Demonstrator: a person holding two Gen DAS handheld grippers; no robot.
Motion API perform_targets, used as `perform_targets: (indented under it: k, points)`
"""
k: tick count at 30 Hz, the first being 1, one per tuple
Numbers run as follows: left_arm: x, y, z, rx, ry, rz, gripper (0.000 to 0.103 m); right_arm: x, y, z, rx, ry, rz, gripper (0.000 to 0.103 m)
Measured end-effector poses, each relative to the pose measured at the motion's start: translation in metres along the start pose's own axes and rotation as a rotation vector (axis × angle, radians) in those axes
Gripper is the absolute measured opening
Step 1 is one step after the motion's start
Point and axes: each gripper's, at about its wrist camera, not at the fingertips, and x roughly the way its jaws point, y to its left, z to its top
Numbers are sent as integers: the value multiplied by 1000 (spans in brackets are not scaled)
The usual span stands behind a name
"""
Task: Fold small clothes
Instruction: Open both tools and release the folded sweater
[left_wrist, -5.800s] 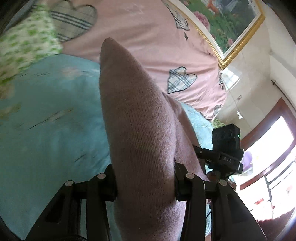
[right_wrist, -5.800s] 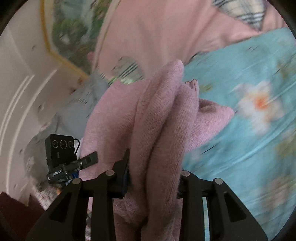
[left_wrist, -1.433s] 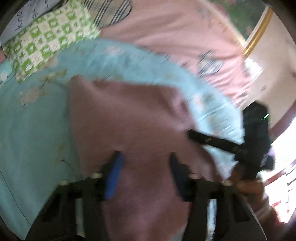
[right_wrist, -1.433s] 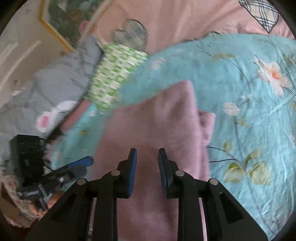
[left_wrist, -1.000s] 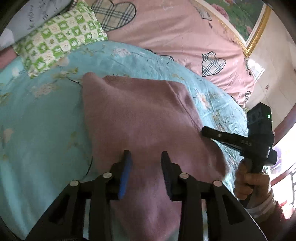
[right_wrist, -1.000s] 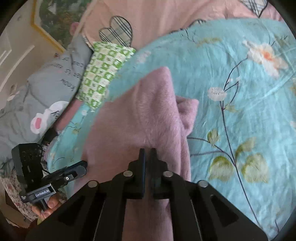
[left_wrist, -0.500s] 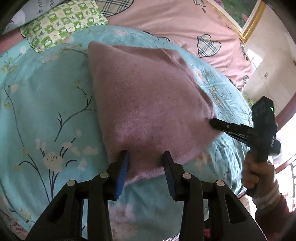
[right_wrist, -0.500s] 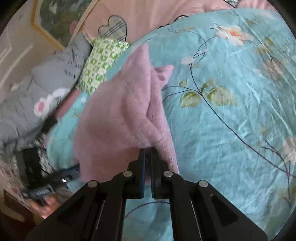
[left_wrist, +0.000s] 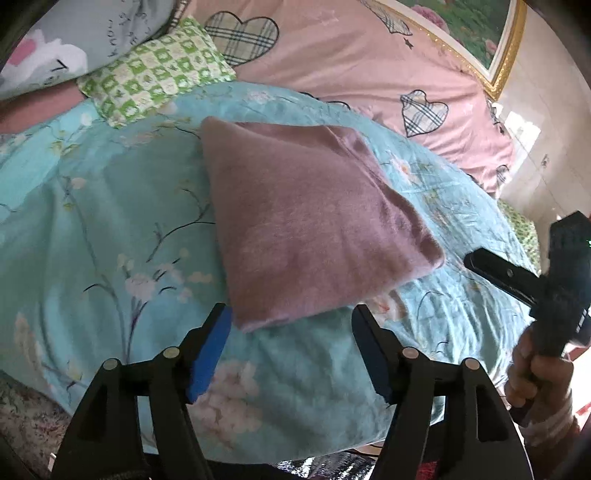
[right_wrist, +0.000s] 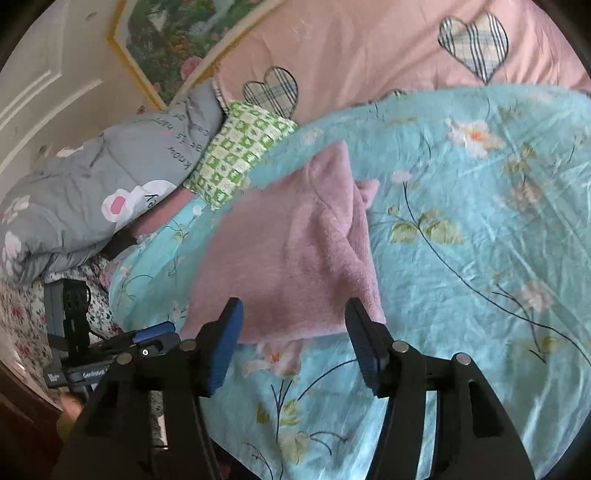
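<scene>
Mauve fuzzy knit garment is lying folded into a flat rectangle on the turquoise floral bedspread, its far corner pointing toward a green-and-white checked pillow. Left hand-held gripper is hovering just off the garment's near edge with both blue-padded fingers spread wide — nothing between them. Right hand-held gripper is doing the same at the other near corner, fingers parted and gripping nothing.
</scene>
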Motion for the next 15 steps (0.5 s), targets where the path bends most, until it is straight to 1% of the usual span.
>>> perform_targets:
  k: [2,3,6,7,12,15]
  points:
    - [-2,3,-3,2,-2,20,75,-3,6,-6,-36,7,-31,59]
    - [-3,3,-5,5,-4,35,76,-4,8,-9,-51,9,-43,60]
    - [-7,3,-13,22,-6,69,82,-6,15,-22,-90,24,-75,67]
    - [-9,3,-17,33,-5,91,82,-6,16,-25,-97,32,-81,70]
    - [-8,0,-33,78,15,174,83,-5,24,-43,-152,70,-123,80]
    - [-7,-1,-42,100,24,209,83,-2,28,-51,-175,92,-140,86]
